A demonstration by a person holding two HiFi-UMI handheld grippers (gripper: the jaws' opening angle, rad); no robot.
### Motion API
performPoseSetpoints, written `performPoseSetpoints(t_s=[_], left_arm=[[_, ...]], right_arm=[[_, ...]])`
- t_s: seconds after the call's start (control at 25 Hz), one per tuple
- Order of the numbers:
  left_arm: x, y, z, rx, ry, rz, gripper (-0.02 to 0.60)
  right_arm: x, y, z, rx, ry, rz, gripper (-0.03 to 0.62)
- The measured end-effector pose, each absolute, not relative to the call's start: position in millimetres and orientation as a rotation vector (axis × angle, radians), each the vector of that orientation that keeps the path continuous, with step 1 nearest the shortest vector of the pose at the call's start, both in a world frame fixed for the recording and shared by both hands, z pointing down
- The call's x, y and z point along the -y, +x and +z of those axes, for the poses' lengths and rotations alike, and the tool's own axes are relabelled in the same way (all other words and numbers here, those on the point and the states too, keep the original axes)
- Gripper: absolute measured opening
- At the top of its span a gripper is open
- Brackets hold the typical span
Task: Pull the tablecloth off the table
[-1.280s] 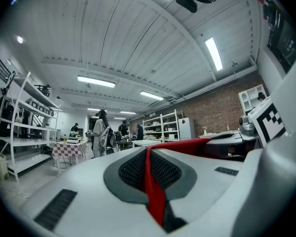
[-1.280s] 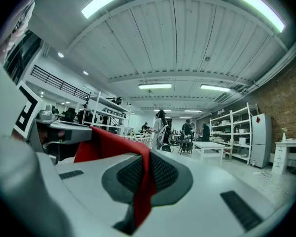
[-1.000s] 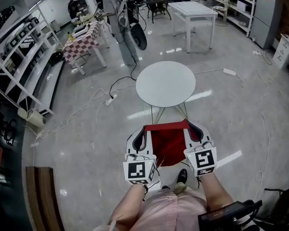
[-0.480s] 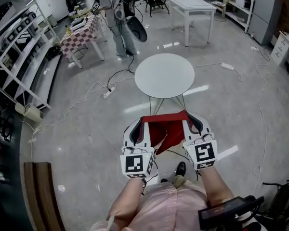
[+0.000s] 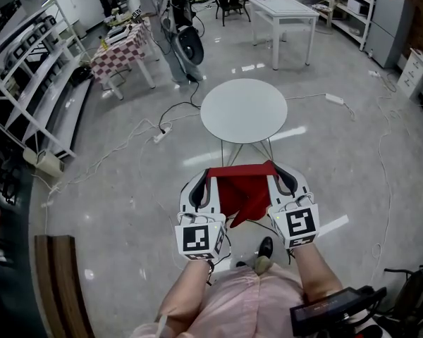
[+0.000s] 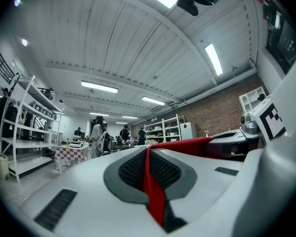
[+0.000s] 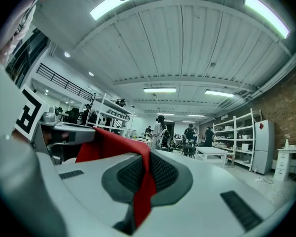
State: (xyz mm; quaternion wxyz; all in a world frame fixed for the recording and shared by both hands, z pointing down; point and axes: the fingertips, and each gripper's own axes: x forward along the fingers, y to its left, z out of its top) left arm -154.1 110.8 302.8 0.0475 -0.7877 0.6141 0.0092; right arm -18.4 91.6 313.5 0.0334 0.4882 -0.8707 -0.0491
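The red tablecloth [image 5: 244, 191] hangs in the air between my two grippers, clear of the round white table [image 5: 243, 110] that stands bare ahead. My left gripper [image 5: 207, 177] is shut on the cloth's left corner; a red strip [image 6: 150, 181] runs between its dark pads. My right gripper [image 5: 276, 171] is shut on the right corner, where the red fold [image 7: 147, 181] is pinched between the pads [image 7: 164, 174]. The cloth sags in loose folds below the jaws. Both grippers point level, side by side in front of my body.
A person [image 5: 166, 27] with a bag stands beyond the round table, next to a checkered table [image 5: 123, 53]. A white rectangular table [image 5: 282, 11] is at the back. Shelving [image 5: 28, 83] lines the left. Cables [image 5: 162, 129] cross the floor. A wooden bench [image 5: 56, 280] is at lower left.
The cloth between my grippers has slackened and bunched into folds. The person at the back has shifted left. My grippers have stayed almost in place.
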Motion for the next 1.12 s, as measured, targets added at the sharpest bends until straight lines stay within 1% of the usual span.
performPoseSetpoints(t_s=[1.12], left_arm=[[-136.5,-168.3,299.3,-1.886,-2.356,0.05,0.037]], right_arm=[[-113.3,-31.6,314.9,2.703,1.478,-0.186,0.023]])
